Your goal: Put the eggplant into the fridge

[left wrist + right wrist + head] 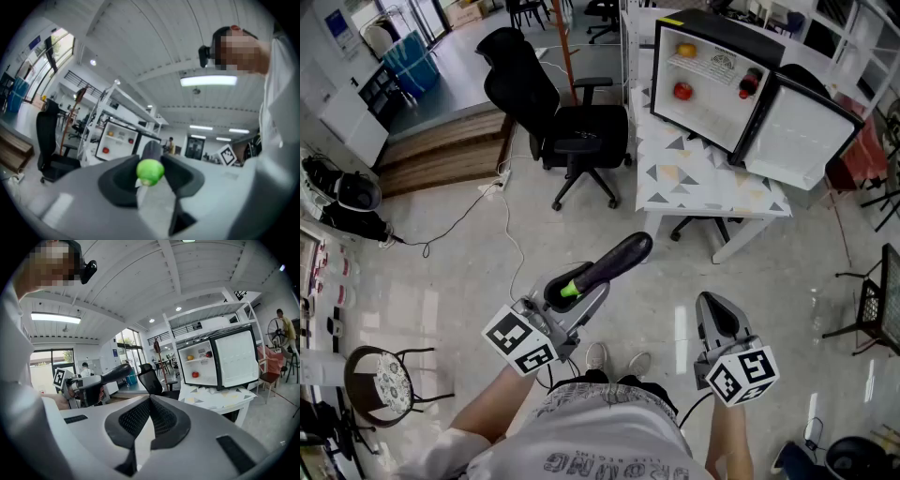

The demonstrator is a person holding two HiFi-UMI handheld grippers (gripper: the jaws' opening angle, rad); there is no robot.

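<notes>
Purple-black and glossy, the eggplant (614, 261) is riding in my left claw (570, 292). Its jaws are standing partly apart and pressing on the stem end from both sides. The long body is jutting forward past the tips, over the pale floor (459, 253) and well apart from the fridge (705, 82). My right claw (718, 317) is hanging low beside it, jaws resting together with nothing between them. The fridge is a small black box with a white inside, standing along the far edge of a table (698, 187) covered in a triangle-patterned cloth. Its door (797, 127) is hanging open to the right. An orange fruit, a red fruit and something dark that I cannot name are sitting on the shelves. I am judging that the carrying step is in hand: the pick-up is done, the door is already open, and the placing is not yet begun. The next move is calling for a walk to the table's near edge, past the black office chair (548, 117). Then the left claw must lift to shelf height, slide the blunt end into free shelf space and let go. The eggplant is looking smooth, slightly curved and thicker at its far end. Its bright green cap is showing as a round knob between the dark pads.
</notes>
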